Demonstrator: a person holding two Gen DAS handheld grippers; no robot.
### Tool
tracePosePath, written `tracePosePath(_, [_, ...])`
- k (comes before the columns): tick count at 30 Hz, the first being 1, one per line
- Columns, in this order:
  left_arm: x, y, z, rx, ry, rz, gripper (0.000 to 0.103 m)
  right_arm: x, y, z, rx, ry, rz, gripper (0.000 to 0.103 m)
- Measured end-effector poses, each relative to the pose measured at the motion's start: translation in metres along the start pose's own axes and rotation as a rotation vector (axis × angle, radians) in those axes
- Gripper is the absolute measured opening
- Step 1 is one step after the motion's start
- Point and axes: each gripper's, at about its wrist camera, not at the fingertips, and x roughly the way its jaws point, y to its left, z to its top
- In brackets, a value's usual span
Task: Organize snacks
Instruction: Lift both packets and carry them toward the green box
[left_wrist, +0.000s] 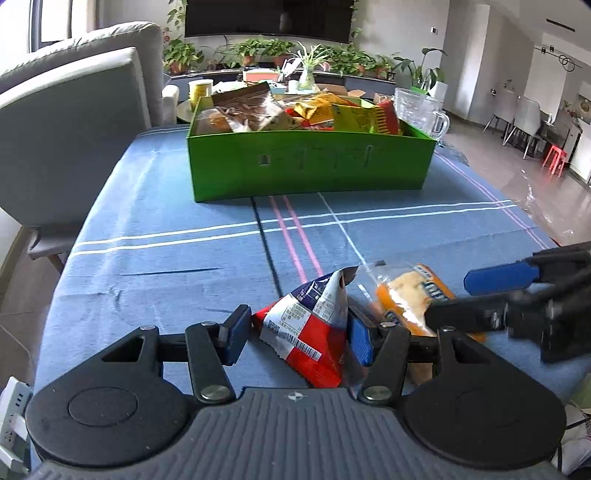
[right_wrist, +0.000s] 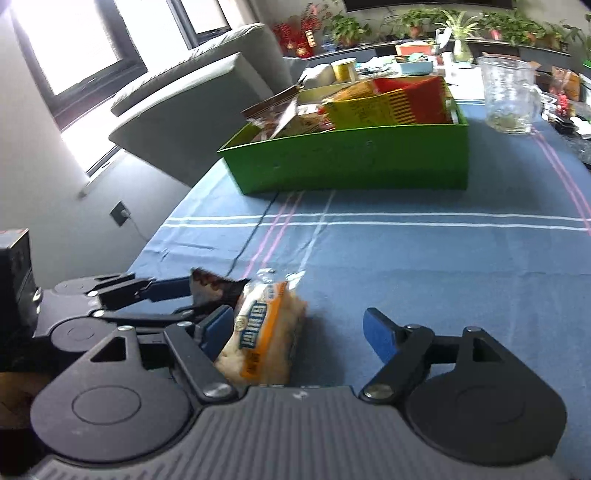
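Blue pads of the left tool (left_wrist: 295, 336) are pressing from both sides on a red, white and blue snack packet (left_wrist: 310, 328), which is standing up crumpled between them above the blue striped cloth of the bench (left_wrist: 166, 258). Just to the right of that packet, an orange and clear bread packet (left_wrist: 410, 295) is lying on the cloth, its near end touching the left tool's right finger. The right tool (right_wrist: 295, 332) is sitting with its jaws spread wide; the bread packet (right_wrist: 266, 332) is lying between them, leaning against the left pad while the right pad is standing clear of it (so nothing is gripped on that side). In the right wrist view the left tool (right_wrist: 177, 291) is showing at the left edge, its fingers closed on the dark edge of the crumpled packet. Farther out, across the white and pink stripes, a green box (left_wrist: 310, 162) is resting on the bench, already filled with yellow, red and brown snack bags (left_wrist: 314, 110). Beside the box's right end a clear glass jug (right_wrist: 509, 96) is standing upright. A grey chair (left_wrist: 74, 122) is sitting at the left of the bench, and potted plants (left_wrist: 266, 48) are lining the shelf behind.
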Motion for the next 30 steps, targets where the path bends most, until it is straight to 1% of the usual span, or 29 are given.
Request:
tracePosePath(4, [-0.003, 0.003, -0.001, -0.006, -0.004, 0.02, 0.053, 0.009, 0.016, -0.003, -0.041, 0.031, -0.017, 0.102])
tracePosePath(7, [-0.005, 0.009, 0.0, -0.01, -0.015, 0.032, 0.056, 0.016, 0.025, -0.005, -0.072, 0.038, -0.055, 0.103])
tracePosePath(9, [-0.006, 0.013, 0.002, -0.013, -0.027, 0.026, 0.062, 0.019, 0.027, -0.006, -0.081, 0.045, -0.065, 0.103])
tracePosePath(12, [-0.003, 0.014, 0.003, 0.017, -0.019, 0.017, 0.062, 0.024, 0.025, -0.007, -0.075, 0.053, -0.082, 0.103])
tracePosePath(15, [0.004, 0.013, 0.001, 0.024, 0.009, 0.013, 0.063, 0.025, 0.023, -0.009, -0.075, 0.049, -0.119, 0.103])
tracePosePath(18, [0.005, 0.009, -0.003, 0.045, -0.004, 0.025, 0.064, 0.023, 0.022, -0.009, -0.071, 0.043, -0.125, 0.102])
tracePosePath(21, [0.005, 0.006, -0.003, 0.05, -0.009, 0.026, 0.06, 0.025, 0.022, -0.009, -0.087, 0.038, -0.138, 0.102])
tracePosePath(22, [0.005, 0.006, -0.003, 0.054, -0.011, 0.025, 0.053, 0.025, 0.023, -0.009, -0.096, 0.037, -0.142, 0.102])
tracePosePath(26, [0.001, 0.004, -0.003, 0.039, -0.02, 0.015, 0.052, 0.025, 0.028, -0.011, -0.15, 0.029, -0.149, 0.1])
tracePosePath(30, [-0.008, 0.0, 0.0, 0.036, -0.059, 0.012, 0.052, 0.02, 0.022, -0.009, -0.115, 0.025, -0.135, 0.099])
